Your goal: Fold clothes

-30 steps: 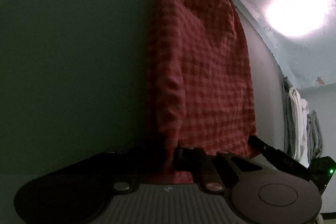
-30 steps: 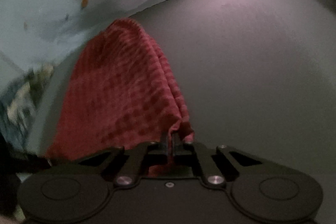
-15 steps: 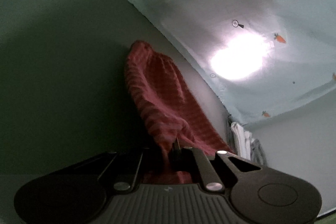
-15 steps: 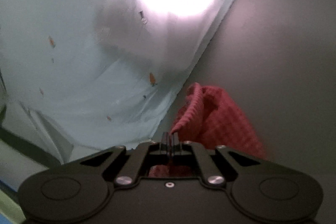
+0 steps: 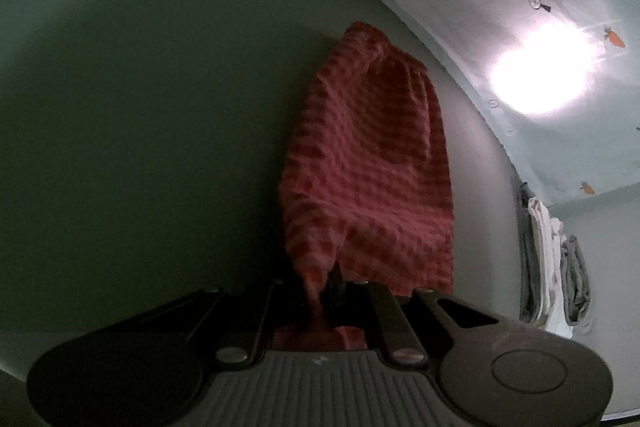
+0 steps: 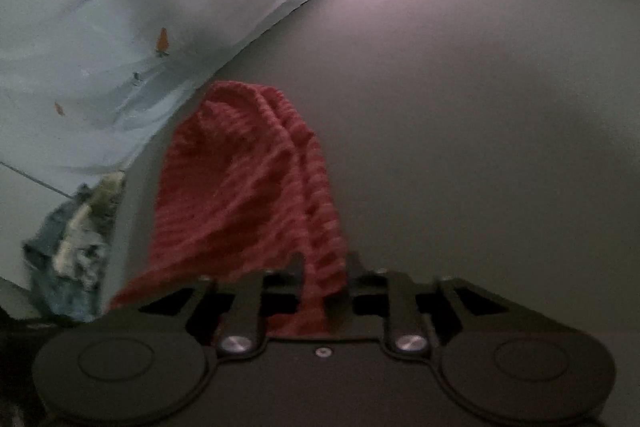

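1. In your left wrist view, the checked garment [image 5: 372, 167] runs from the left gripper [image 5: 328, 291] away across the table [image 5: 140, 107].
2. Right of it, at the table's edge, hang folded clothes [image 5: 552, 259].
3. In your right wrist view, a crumpled pile [image 6: 76, 247] lies left of the garment.

The right gripper [image 6: 323, 273] had its jaws pressed shut on the red checked garment [image 6: 244, 195] in both earlier views; now they are opening, with a bunched fold of it lying loosely between them. In the left wrist view the garment [image 5: 368, 167] first filled the frame, then shrank to a narrow strip, and now spreads wider again, its far end heaped on the surface [image 5: 140, 107].
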Demonstrator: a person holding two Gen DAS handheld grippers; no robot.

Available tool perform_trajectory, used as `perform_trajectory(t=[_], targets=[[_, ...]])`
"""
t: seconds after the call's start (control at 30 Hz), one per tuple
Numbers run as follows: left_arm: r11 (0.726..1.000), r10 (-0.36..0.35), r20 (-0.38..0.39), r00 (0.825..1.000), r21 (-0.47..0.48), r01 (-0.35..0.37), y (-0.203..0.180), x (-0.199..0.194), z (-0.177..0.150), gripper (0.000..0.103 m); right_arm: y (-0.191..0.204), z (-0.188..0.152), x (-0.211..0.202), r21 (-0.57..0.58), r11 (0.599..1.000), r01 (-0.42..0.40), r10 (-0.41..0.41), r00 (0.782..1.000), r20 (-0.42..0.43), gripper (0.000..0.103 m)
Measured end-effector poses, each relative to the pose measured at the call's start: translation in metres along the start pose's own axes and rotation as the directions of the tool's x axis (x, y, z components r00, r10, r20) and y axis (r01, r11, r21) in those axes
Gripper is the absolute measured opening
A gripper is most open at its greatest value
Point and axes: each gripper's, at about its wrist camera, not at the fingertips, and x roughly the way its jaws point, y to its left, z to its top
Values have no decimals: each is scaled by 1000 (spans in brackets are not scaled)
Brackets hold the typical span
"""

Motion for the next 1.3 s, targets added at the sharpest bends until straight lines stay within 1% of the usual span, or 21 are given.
perform_trajectory(t=[0.1,0.23,0.3,0.33,0.4,0.43,0.53,0.57,0.6,0.67,0.7,0.73,0.8,0.83,0.87,1.0,1.1,1.13,1.17,1.2,1.3], targets=[[1000,4,-24,1000,12,-4,10,-3,-2,10,8,0,7,-80,996,35,-36,999,-4,38],[1000,-1,-37,999,11,2,15,-2,1,10,16,-5,12,-143,989,41,-44,999,-18,36],[1000,-7,-39,999,-4,6,17,-1,4,10,17,-7,16,-151,988,24,-30,999,-39,22],[1000,-8,-40,999,-11,7,19,-1,4,10,17,-8,19,-153,988,14,-22,998,-51,3],[1000,-6,-37,999,-20,5,19,0,6,10,20,-9,17,-134,991,-4,-3,999,-53,2],[1000,-5,-33,999,-21,4,17,1,6,10,19,-8,12,-103,994,-32,27,999,-45,2],[999,-12,-31,999,-33,11,21,0,6,12,4,-5,-14,71,986,-153,152,988,17,2],[999,-17,-35,999,-44,15,23,1,5,13,-3,-7,-21,104,984,-146,143,989,30,2],[998,-21,-41,999,-55,19,25,3,4,13,-6,-8,-22,97,989,-111,109,994,21,2],[998,-19,-57,998,-68,15,28,8,3,13,-9,-13,-17,41,999,-10,12,999,-31,3],[998,-10,-61,998,-64,6,29,9,2,12,-10,-15,-15,39,999,7,-6,999,-42,4],[998,-1,-62,998,-58,-2,29,10,2,12,-11,-17,-14,53,999,7,-5,999,-45,8],[999,10,-62,998,-47,-12,29,10,1,15,-10,-19,-15,57,998,2,0,999,-37,19],[999,14,-64,998,-46,-17,30,10,1,16,-9,-19,-16,44,999,12,-11,999,-31,32],[999,20,-68,997,-48,-23,31,11,0,20,-7,-18,-16,33,999,20,-19,1000,-23,36],[998,42,-100,994,-39,-47,32,17,-2,22,1,-15,-7,-10,999,31,-31,999,-8,40],[998,15,-130,991,-52,-21,35,24,-6,19,8,-15,6,-64,998,12,-15,999,-47,39],[998,0,-136,991,-63,-8,37,25,-7,19,10,-14,8,-57,998,-17,14,998,-62,32],[997,-10,-136,991,-73,0,39,25,-8,15,10,-14,10,-39,998,-56,53,996,-74,12],[996,-21,-129,991,-84,11,41,23,-8,10,8,-13,12,-2,995,-96,96,992,-82,4],[986,-90,-90,992,-146,76,44,14,-8,8,-1,-11,8,131,971,-201,209,977,-46,3]])
